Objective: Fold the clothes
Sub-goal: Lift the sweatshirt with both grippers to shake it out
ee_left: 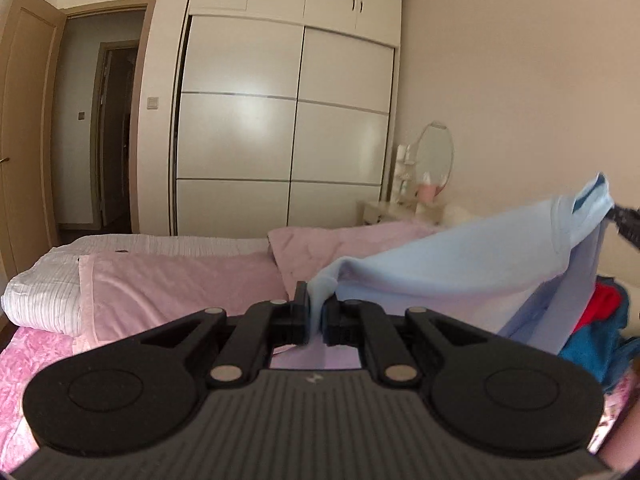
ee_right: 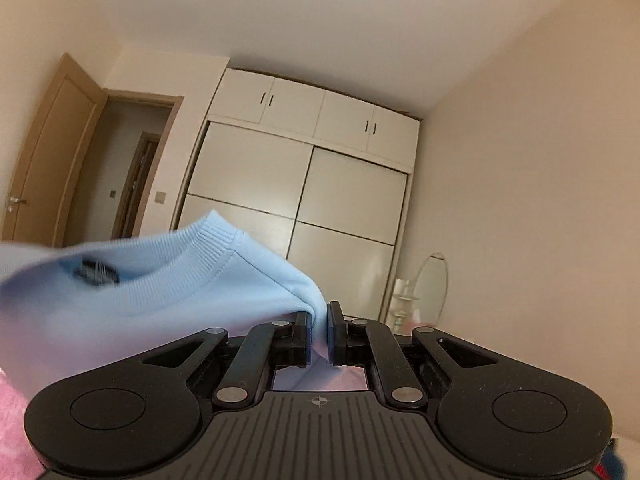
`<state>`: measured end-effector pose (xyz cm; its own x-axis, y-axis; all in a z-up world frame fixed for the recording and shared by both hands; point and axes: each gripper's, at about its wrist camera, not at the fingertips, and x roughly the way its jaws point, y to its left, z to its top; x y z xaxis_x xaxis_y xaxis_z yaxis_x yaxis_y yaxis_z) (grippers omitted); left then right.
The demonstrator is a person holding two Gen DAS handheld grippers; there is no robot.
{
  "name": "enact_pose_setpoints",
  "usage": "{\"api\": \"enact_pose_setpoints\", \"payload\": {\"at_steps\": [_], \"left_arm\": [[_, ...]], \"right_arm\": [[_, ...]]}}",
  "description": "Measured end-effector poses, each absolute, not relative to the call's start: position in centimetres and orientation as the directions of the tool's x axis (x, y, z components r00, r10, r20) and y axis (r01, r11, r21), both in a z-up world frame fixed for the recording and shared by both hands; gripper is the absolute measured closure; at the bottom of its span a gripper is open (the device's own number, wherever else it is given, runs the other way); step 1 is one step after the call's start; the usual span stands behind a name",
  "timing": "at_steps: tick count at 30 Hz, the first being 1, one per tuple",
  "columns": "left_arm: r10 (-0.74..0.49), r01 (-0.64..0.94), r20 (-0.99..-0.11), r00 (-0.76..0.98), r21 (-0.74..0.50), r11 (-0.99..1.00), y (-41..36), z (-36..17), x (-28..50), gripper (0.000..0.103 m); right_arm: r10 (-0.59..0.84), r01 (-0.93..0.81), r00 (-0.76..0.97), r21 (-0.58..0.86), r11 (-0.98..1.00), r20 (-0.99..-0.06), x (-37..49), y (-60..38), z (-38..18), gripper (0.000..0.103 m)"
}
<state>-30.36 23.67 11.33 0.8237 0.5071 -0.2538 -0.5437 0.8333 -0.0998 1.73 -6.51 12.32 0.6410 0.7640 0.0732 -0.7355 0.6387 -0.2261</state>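
Two hand-held grippers, left (ee_left: 316, 312) and right (ee_right: 319, 328), pinch light-blue shirt (ee_left: 440, 276).

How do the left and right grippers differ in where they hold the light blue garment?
The left gripper pinches a plain edge of the light blue knit garment, low over the pink bed cover. The right gripper pinches it beside the ribbed collar, raised higher, as the left view shows. Shared: both black grippers have their jaws shut on the same garment, lifted between them.
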Motion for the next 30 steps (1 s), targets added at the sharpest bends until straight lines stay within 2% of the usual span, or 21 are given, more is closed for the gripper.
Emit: {"api": "enact_pose_setpoints", "payload": {"at_steps": [6,9,12,15,17,18,19,20,22,23,25,26,30], "left_arm": [[0.492,-0.538,-0.271,0.827,-0.132,0.832,23.0,13.3,-33.8,0.097],[0.500,-0.551,-0.289,0.816,-0.131,0.824,23.8,13.8,-33.3,0.097],[0.516,-0.583,-0.338,0.787,-0.133,0.802,26.6,12.7,-30.8,0.097],[0.530,-0.649,-0.469,0.706,-0.129,0.750,31.3,7.9,-26.2,0.097],[0.531,-0.690,-0.551,0.644,-0.120,0.713,34.4,4.7,-23.0,0.091],[0.528,-0.710,-0.590,0.610,-0.113,0.695,36.0,3.1,-21.5,0.083],[0.523,-0.729,-0.628,0.576,-0.105,0.676,37.5,1.5,-19.9,0.068],[0.517,-0.748,-0.665,0.539,-0.096,0.657,39.1,-0.1,-18.4,0.065],[0.499,-0.782,-0.732,0.464,-0.074,0.618,42.2,-3.3,-15.3,0.065],[0.487,-0.798,-0.763,0.424,-0.061,0.599,43.8,-4.9,-13.7,0.067],[0.461,-0.818,-0.802,0.379,-0.058,0.572,44.0,-6.9,-13.1,0.066],[0.447,-0.825,-0.815,0.368,-0.064,0.561,43.3,-7.5,-13.6,0.066],[0.388,-0.852,-0.863,0.323,-0.086,0.517,40.2,-10.1,-15.5,0.063]], "right_arm": [[0.779,-0.735,0.627,-0.314,0.600,0.019,-1.0,-7.4,14.1,0.097],[0.795,-0.743,0.607,-0.345,0.573,0.011,-0.2,-6.1,15.0,0.097],[0.811,-0.763,0.583,-0.366,0.533,-0.035,2.5,-2.4,14.8,0.097],[0.825,-0.805,0.546,-0.360,0.471,-0.142,6.3,2.6,12.6,0.097],[0.827,-0.852,0.503,-0.307,0.424,-0.253,9.9,7.1,10.3,0.097],[0.822,-0.876,0.473,-0.272,0.399,-0.318,11.9,9.7,8.9,0.097],[0.809,-0.898,0.437,-0.233,0.372,-0.392,14.1,12.3,7.4,0.097],[0.783,-0.918,0.396,-0.188,0.349,-0.480,16.4,15.3,5.3,0.096],[0.704,-0.935,0.331,-0.118,0.335,-0.628,20.2,20.7,0.5,0.088],[0.668,-0.939,0.306,-0.097,0.331,-0.679,21.4,22.6,-1.9,0.070],[0.637,-0.942,0.274,-0.067,0.329,-0.721,23.0,24.6,-5.4,0.052],[0.634,-0.942,0.261,-0.050,0.331,-0.727,23.4,24.6,-6.8,0.035],[0.605,-0.930,0.210,0.035,0.367,-0.768,25.0,20.8,-11.7,0.033]]}}
